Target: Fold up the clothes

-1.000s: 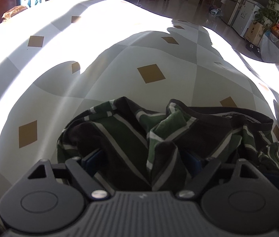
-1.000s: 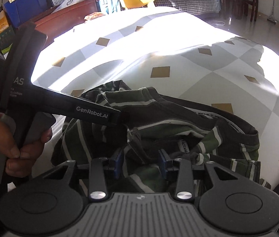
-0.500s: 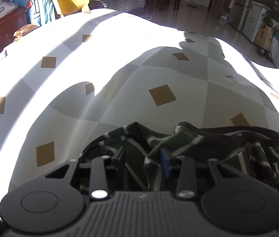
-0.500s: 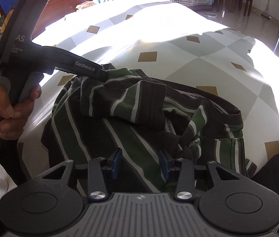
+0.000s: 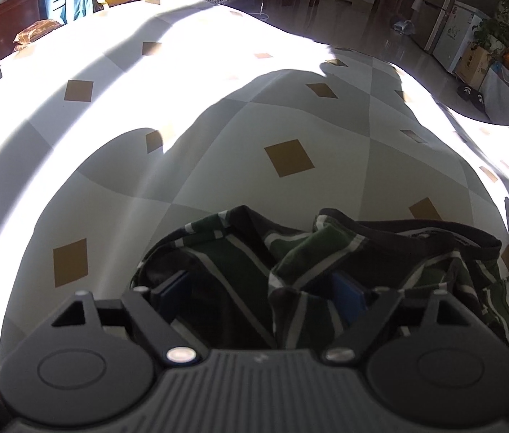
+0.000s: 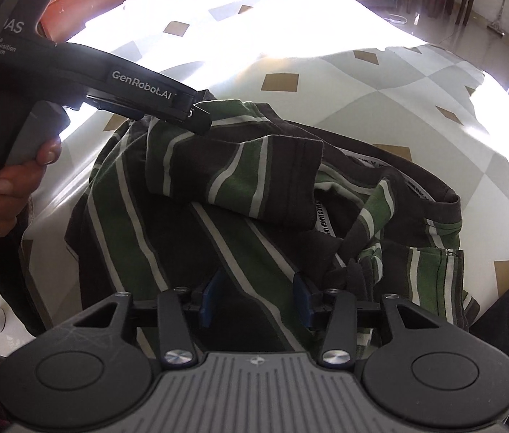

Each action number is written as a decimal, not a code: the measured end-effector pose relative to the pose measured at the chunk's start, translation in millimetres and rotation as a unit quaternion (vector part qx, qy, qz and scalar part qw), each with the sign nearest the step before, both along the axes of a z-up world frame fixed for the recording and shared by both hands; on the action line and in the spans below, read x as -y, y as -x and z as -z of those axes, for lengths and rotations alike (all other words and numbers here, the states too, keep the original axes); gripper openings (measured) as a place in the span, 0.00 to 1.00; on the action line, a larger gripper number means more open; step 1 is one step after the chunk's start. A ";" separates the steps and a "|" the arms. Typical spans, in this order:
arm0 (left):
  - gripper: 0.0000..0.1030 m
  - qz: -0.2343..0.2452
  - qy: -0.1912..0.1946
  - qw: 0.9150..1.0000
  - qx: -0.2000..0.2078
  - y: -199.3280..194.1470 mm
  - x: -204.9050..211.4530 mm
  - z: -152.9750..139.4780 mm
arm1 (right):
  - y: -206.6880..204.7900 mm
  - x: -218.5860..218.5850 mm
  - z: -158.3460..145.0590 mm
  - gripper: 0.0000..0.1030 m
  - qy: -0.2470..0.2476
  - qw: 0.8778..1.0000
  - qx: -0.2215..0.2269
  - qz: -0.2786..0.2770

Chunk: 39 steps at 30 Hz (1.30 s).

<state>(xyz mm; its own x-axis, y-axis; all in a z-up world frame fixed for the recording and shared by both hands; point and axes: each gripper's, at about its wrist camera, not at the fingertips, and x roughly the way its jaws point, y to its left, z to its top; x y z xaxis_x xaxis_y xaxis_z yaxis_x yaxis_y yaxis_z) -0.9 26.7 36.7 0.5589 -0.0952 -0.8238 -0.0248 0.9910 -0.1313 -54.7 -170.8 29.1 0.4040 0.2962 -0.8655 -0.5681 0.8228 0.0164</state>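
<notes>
Striped shirt (image 6: 240,195) lies crumpled at the near edge of the checked tablecloth (image 5: 218,151). Left gripper (image 5: 260,294) jaws just opened, now spread wide over the cloth, pinching nothing. Right gripper (image 6: 256,301) jaws just widened, half-spread, shirt fabric between them, not pressed.

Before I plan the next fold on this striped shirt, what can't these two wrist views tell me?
- Near edge of the striped shirt: both views, hidden behind the gripper bodies.
- Whether the right gripper touches the cloth between its pads: right wrist view, too dark.
- Left gripper: jaws just opened wide; contact with the cloth beneath unclear, in shadow.
- Neck label: print too small.
- Shirt's right side: left wrist view, cut off by a dark object.
</notes>
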 end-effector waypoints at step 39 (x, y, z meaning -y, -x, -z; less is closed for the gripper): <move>0.10 0.027 -0.098 0.993 0.065 -71.0 24.8 -40.0 | -1.6 -11.6 9.4 0.46 0.013 1.000 -0.006 -0.013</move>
<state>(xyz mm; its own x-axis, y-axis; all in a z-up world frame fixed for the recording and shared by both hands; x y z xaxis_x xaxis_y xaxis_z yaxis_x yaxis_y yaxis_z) 70.1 1.9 76.7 0.6598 0.0274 -0.7509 0.0329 0.9973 0.0653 -53.1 -159.1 19.6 0.3854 0.2829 -0.8783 -0.5887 0.8083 0.0020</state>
